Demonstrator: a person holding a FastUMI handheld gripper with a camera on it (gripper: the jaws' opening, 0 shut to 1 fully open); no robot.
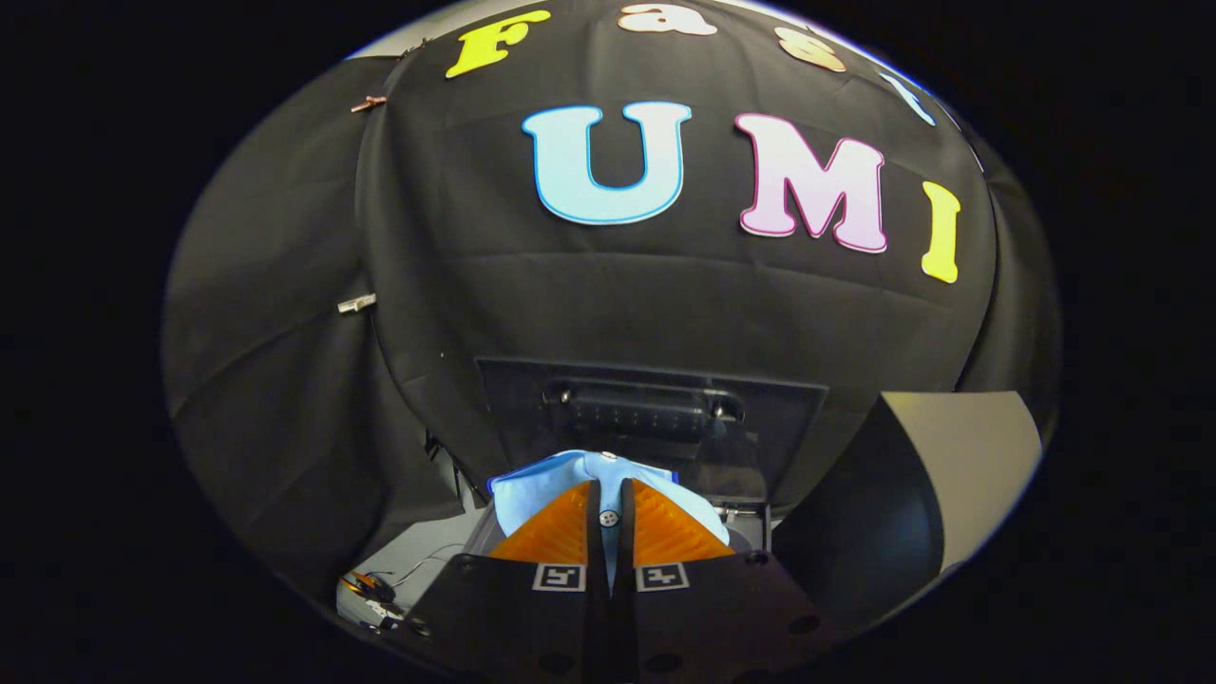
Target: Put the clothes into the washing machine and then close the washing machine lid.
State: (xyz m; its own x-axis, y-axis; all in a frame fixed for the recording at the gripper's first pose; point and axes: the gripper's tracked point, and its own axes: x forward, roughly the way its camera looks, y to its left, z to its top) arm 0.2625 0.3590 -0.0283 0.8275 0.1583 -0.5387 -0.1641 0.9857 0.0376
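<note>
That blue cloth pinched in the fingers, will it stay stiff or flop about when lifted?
The blue cloth will probably flop: it bunches in soft folds around the gripper, which is shut on it. It looks thin, so likely light. Its button hints at a shirt that may trail loosely.

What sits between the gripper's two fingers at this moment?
In the gripper view, the gripper is shut on the light blue garment; a fold with a small button is pinched between its fingers, ahead of the washing machine's raised lid.
</note>
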